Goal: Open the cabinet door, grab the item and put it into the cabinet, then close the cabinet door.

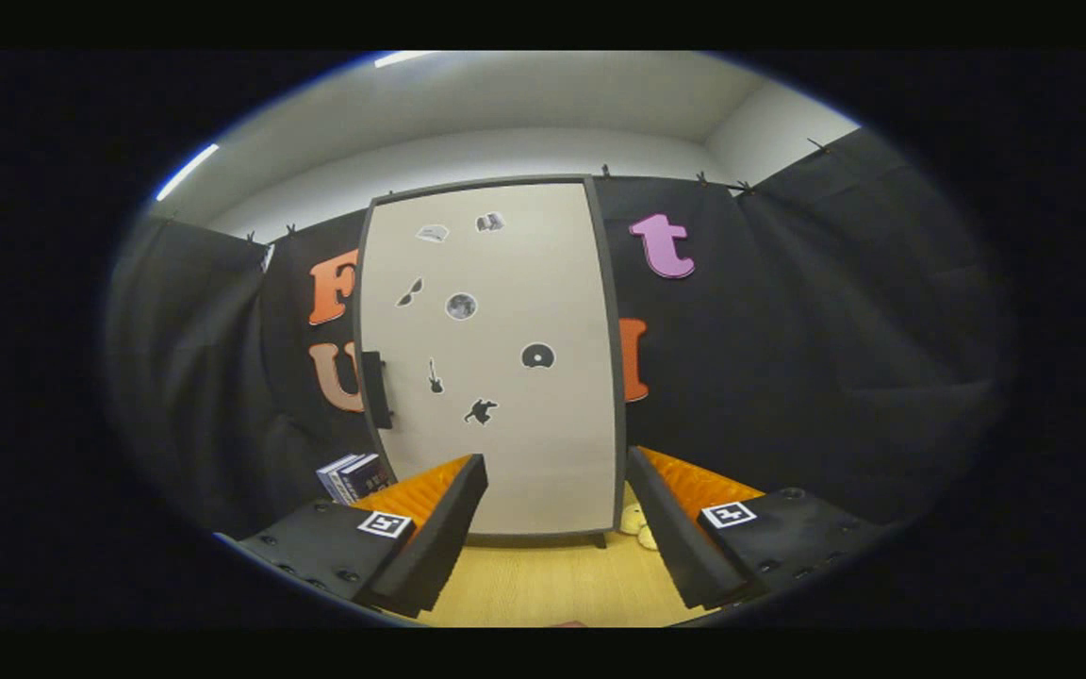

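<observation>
Gripper (557, 528) fingers spread wide, nothing between them, hovering over wooden tabletop (552, 585). Cabinet (496, 358) stands upright just beyond the fingers at the table's far edge, door shut, dark handle (375, 389) on its left edge, small stickers on the front. Blue books (354, 476) sit at cabinet's lower left corner; yellowish soft item (637, 523) at its lower right, partly hidden by right finger. Black cloth wall (835, 330) behind, white ceiling (524, 104) above
</observation>
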Demonstrator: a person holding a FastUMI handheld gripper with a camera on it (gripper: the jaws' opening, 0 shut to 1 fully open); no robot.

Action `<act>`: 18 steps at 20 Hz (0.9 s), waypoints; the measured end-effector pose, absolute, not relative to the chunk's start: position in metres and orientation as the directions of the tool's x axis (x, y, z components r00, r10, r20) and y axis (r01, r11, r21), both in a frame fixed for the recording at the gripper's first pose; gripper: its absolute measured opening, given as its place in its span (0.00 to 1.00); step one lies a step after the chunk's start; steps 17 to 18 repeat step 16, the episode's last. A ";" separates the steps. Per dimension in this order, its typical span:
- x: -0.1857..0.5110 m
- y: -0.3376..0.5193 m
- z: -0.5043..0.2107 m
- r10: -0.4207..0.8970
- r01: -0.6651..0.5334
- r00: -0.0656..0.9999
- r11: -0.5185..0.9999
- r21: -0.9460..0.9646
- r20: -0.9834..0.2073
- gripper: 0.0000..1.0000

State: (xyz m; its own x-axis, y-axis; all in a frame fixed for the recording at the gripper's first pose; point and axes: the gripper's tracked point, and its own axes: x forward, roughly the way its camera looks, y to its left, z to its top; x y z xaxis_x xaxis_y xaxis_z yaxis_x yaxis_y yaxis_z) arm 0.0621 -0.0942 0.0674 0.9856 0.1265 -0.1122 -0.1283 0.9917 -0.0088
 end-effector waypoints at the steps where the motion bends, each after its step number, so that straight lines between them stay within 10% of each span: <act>1: 0.059 -0.101 0.066 0.125 -0.127 0.986 0.992 -0.008 -0.111 0.96; 18: 0.007 -0.135 0.062 0.140 -0.143 0.986 0.989 -0.031 -0.090 0.96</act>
